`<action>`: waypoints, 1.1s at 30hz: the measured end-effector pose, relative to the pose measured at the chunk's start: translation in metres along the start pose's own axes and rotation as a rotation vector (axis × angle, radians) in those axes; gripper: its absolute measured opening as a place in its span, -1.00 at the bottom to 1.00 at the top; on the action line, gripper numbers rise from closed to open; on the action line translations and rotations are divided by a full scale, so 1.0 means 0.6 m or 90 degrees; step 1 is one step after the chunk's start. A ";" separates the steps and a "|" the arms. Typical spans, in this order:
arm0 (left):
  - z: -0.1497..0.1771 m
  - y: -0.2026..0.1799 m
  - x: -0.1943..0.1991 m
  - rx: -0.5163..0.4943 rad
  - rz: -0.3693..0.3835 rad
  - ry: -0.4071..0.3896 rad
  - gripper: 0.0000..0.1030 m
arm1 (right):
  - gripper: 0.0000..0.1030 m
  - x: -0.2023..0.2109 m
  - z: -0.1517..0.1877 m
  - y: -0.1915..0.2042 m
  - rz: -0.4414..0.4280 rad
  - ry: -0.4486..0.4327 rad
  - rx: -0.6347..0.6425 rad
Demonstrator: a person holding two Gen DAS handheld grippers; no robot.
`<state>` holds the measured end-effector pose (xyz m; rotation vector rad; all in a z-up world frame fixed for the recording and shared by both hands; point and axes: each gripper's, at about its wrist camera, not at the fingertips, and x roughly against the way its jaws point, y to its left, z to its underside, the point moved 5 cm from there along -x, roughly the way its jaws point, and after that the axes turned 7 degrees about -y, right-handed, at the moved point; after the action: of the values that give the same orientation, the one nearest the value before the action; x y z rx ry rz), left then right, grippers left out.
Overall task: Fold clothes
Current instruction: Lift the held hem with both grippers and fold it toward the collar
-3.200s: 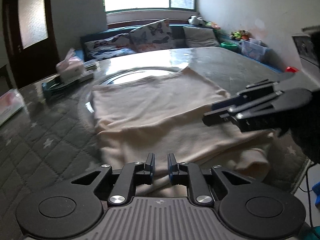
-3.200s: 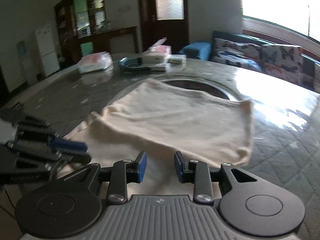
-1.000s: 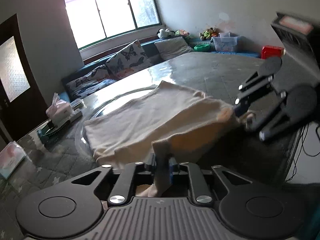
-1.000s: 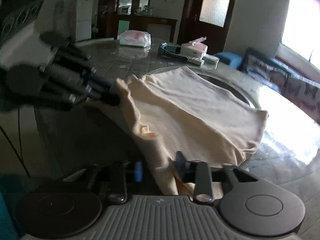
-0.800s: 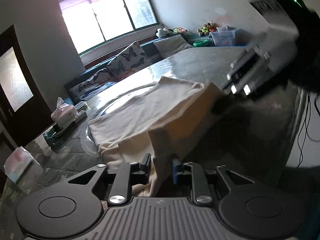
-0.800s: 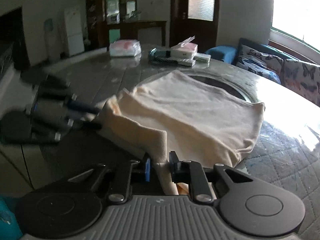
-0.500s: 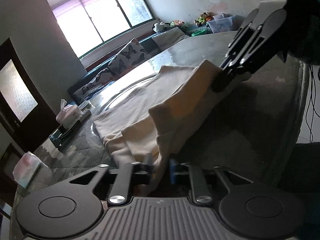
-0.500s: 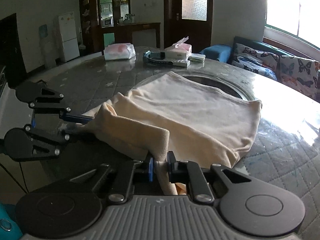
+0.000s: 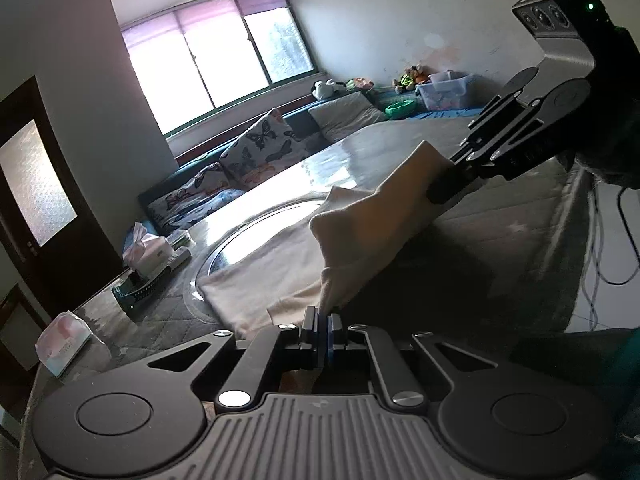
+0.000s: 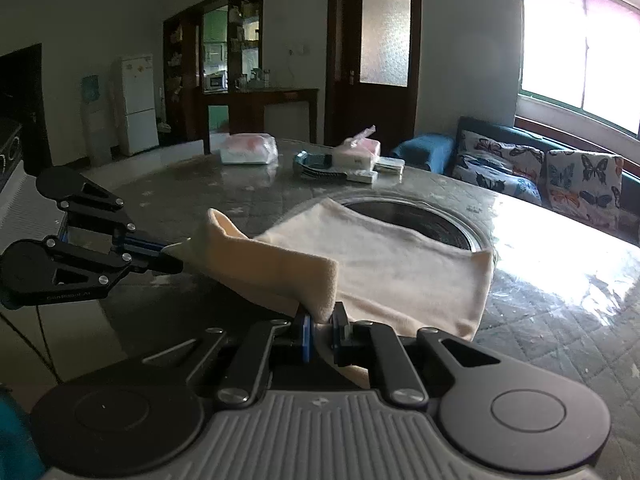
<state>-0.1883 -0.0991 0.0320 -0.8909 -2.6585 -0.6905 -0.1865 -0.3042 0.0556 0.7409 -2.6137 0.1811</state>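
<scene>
Daylight pours in through the window (image 9: 218,66) and blows it out to white, throwing a hard glare across the glossy table (image 10: 560,264). The near foreground sits dim and shadowed. Straight lines bow toward the dark, vignetted edges, and both views look sharp.

Desk (image 10: 560,304) bearing a tissue box (image 10: 357,152), a wrapped pack (image 10: 249,149); behind, butterfly cushions (image 10: 582,184), a white fridge (image 10: 138,102).
</scene>
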 end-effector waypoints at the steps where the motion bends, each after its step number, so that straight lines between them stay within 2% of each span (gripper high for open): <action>1: -0.002 -0.005 0.013 -0.003 0.001 -0.001 -0.91 | -0.83 0.012 0.000 0.007 -0.004 -0.002 0.001; 6: -0.005 -0.035 0.076 -0.017 0.014 -0.012 -0.91 | -0.83 0.069 0.005 0.041 -0.020 -0.010 0.011; 9: -0.003 -0.049 0.092 -0.015 0.026 -0.011 -0.91 | -0.83 0.095 0.015 0.059 -0.029 -0.003 0.008; 14: -0.006 -0.038 0.076 0.004 0.020 -0.013 -0.91 | -0.83 0.094 0.027 0.066 -0.027 0.016 -0.005; 18: -0.021 -0.013 0.054 0.026 0.011 -0.028 -0.91 | -0.83 0.089 0.005 0.048 -0.017 0.004 -0.011; 27: -0.069 0.071 -0.054 0.073 -0.021 -0.033 -0.91 | -0.83 0.012 -0.063 -0.030 -0.002 0.016 -0.019; 33: -0.068 0.135 -0.192 0.116 -0.046 0.031 -0.91 | -0.83 -0.106 -0.093 -0.111 0.026 0.057 -0.024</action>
<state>-0.0445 -0.1206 0.0524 -0.7235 -2.6684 -0.4693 -0.0825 -0.3178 0.0796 0.6514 -2.5415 0.1735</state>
